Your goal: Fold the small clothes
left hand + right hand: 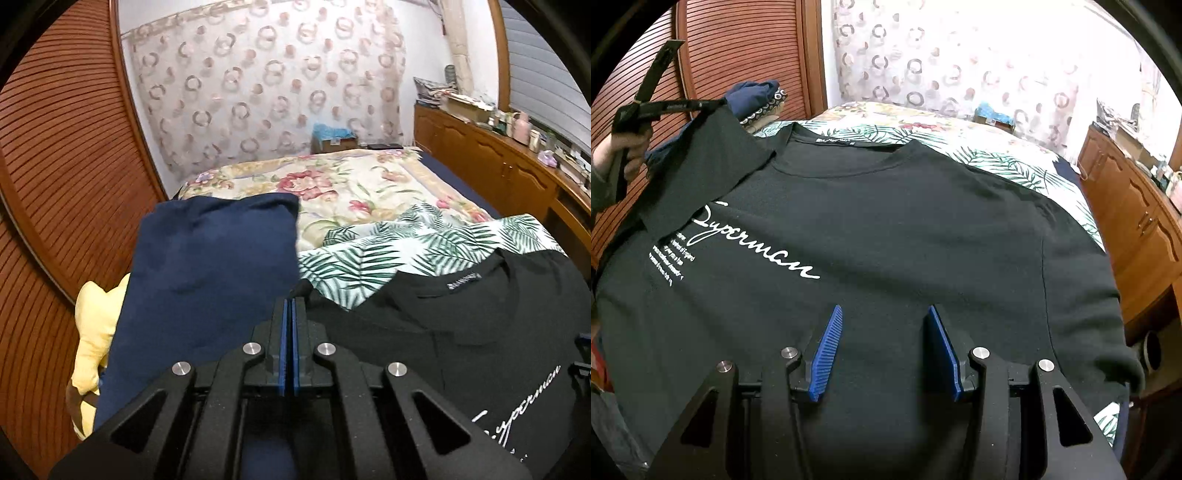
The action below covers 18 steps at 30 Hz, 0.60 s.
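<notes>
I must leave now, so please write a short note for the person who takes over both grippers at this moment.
Left gripper: shut on the sleeve of the black T-shirt, lifted over its chest.
Right gripper: open, above the shirt's lower part, holding nothing.
The shirt lies front up on the leaf-print cloth.
Done: first sleeve fold begun. Left: lay it down, fold the other side, fold up.

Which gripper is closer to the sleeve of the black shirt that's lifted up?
Left. The left gripper has its jaws shut on the raised sleeve of the black T-shirt. The right gripper hovers open over the shirt's lower front, away from that sleeve.
</notes>
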Motion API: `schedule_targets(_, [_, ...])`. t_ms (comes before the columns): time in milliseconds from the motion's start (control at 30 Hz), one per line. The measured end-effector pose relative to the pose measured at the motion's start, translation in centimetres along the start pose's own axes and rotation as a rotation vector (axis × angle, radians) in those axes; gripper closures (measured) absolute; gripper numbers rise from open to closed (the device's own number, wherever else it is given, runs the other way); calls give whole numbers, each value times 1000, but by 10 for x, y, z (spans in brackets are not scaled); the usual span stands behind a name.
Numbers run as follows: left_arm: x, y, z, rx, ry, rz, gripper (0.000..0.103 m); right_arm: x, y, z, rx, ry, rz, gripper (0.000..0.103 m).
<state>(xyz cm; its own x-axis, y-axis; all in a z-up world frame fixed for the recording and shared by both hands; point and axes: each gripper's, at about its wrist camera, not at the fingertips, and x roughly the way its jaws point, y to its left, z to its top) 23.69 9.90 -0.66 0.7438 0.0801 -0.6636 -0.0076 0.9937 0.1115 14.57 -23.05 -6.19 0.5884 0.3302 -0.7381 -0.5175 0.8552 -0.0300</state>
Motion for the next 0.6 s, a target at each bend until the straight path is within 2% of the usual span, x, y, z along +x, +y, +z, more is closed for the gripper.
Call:
schedule_targets(100, [3, 4, -6, -14, -6, -19, 100, 0, 0, 0, 0, 0, 1, 53])
schedule_targets(200, [-5, 7, -10, -38, -27, -79, 100, 0, 0, 0, 0, 0, 0, 53])
schedule_targets(300, [-18, 5, -14, -34, -57, -78, 98, 0, 0, 0, 1, 0, 1, 53])
schedule_targets(367, [-31, 3, -16, -26, -90, -92, 87, 0, -1, 0, 2, 0, 3, 53])
schedule_targets(400, [-38, 1, -18, -23, -109, -103, 76, 0, 0, 0, 2, 0, 2, 53])
schedule_targets(500, [-58, -3, -22, -13, -157, -141, 56, 0, -1, 0, 2, -1, 3, 53])
schedule_targets(567, [-71, -8, -25, 4, -180, -165, 48, 0, -1, 0, 2, -1, 2, 53])
schedule_targets(600, [-76, -10, -27, 13, -186, -171, 38, 0, -1, 0, 2, -1, 3, 53])
